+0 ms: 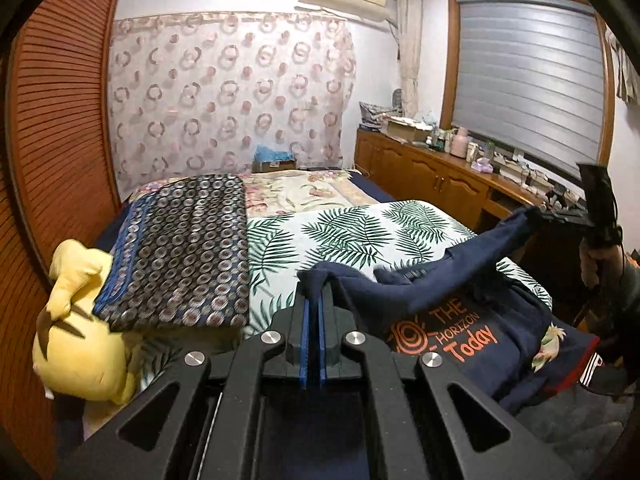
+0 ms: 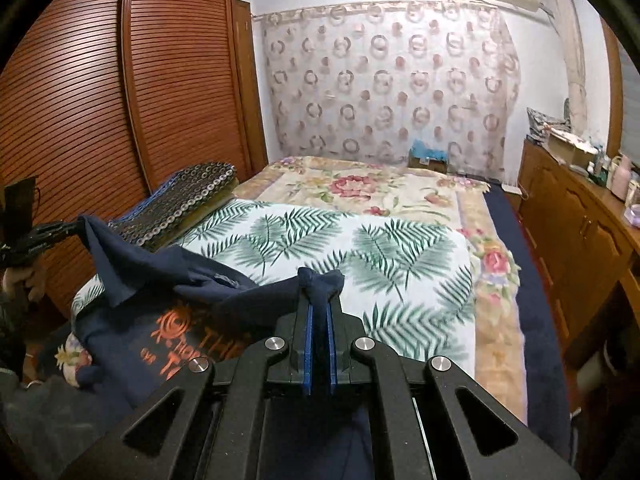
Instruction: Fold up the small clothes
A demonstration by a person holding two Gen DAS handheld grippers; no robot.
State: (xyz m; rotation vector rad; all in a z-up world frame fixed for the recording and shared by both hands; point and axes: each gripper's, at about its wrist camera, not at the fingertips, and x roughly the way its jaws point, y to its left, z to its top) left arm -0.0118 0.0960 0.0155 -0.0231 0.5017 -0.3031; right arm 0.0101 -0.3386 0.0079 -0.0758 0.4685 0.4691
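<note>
Black linkage arms and blue pads fill the bottom of both wrist views, and on each side our tongs are clamped on navy cloth. Our left tongs (image 1: 313,300) pinch one bunched edge of the navy T-shirt (image 1: 460,320); our right tongs (image 2: 319,304) pinch another, with a knot of fabric poking out above the pads. No gap shows between either pair of pads beyond the cloth itself.

We see the shirt slung between the two grips, its top edge stretched roughly from one pair of tongs to the other, while the body with the orange print sags onto the near end of the palm-leaf blanket (image 2: 360,240) on the bed (image 2: 504,216). That line between our hands is the shirt's long axis as it hangs now, running across the bed's width, and neither hand is nearer the garment, since both hold it.

We judge the next move depends on the open blanket directly ahead of both tongs: carrying the held edge forward should lay the shirt flat there, clear of the folded patterned cloth (image 1: 180,248) and the yellow plush toy (image 1: 84,320) on our left.
</note>
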